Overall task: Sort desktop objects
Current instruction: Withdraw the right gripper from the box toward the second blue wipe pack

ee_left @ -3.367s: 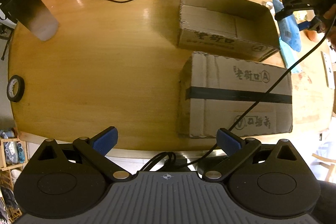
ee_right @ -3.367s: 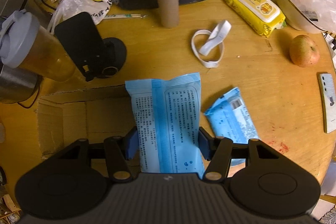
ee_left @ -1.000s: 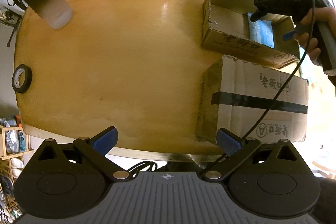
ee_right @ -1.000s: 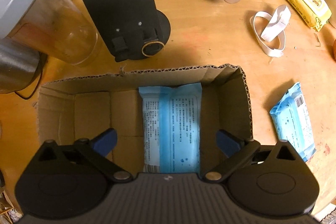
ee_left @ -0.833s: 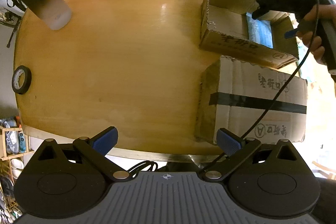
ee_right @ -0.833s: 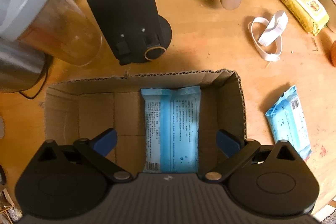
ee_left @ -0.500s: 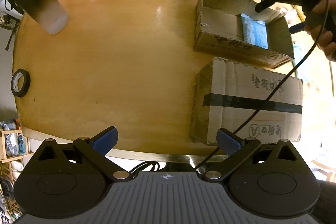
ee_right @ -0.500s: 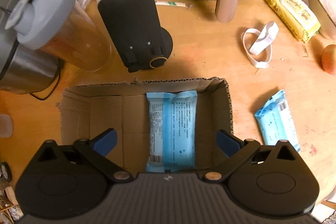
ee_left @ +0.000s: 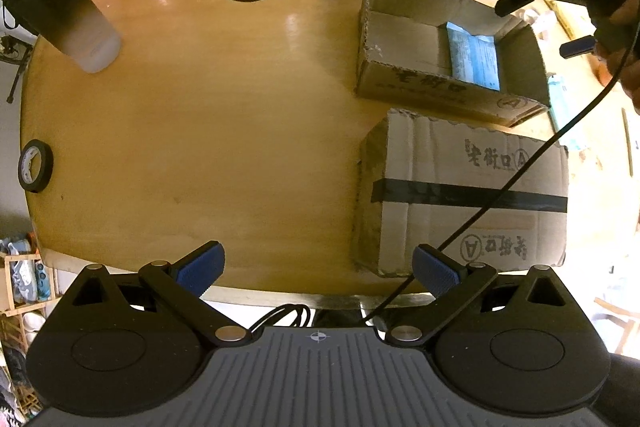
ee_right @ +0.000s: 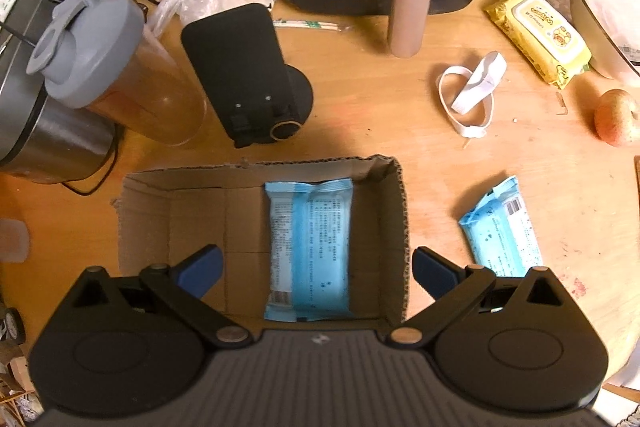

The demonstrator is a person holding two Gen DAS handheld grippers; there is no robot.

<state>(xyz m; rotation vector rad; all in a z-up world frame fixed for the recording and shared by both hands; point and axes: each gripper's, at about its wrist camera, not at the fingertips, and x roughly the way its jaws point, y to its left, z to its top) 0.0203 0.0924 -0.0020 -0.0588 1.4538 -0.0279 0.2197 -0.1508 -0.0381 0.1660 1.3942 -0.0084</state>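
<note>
Inside the open cardboard box [ee_right: 260, 227], toward its right wall, one blue wipes pack [ee_right: 308, 251] lies flat with its printed back face up. A second blue pack [ee_right: 502, 227] of the same kind lies on the wooden table [ee_right: 360, 115], just outside the box's right wall. Other loose items stay on the table beyond: a white elastic band [ee_right: 472, 99], a yellow wipes pack [ee_right: 538, 35] and an apple [ee_right: 616, 123].

The right gripper [ee_right: 316, 267] hangs above the box with its jaws spread wide and nothing between them. The left gripper [ee_left: 318, 267] is held at the near table edge, jaws equally wide and empty, beside a taped closed box [ee_left: 460, 195].

Handling notes, as judgement:
- The blue packs appear to be soft film pouches, light and compressible. Expect the body to yield under the pads and the film to be somewhat slick.
- Take hold across the short width at mid-length, so the load stays balanced and the ends do not droop.
- Avoid the crimped end seals; they are thin and may slip out.
- The second blue pack lies at a slant to the box wall, so the jaws need turning to square up with its long edges.
- Moderate closing force should suffice; hard clamping may deform the pouch.
</note>
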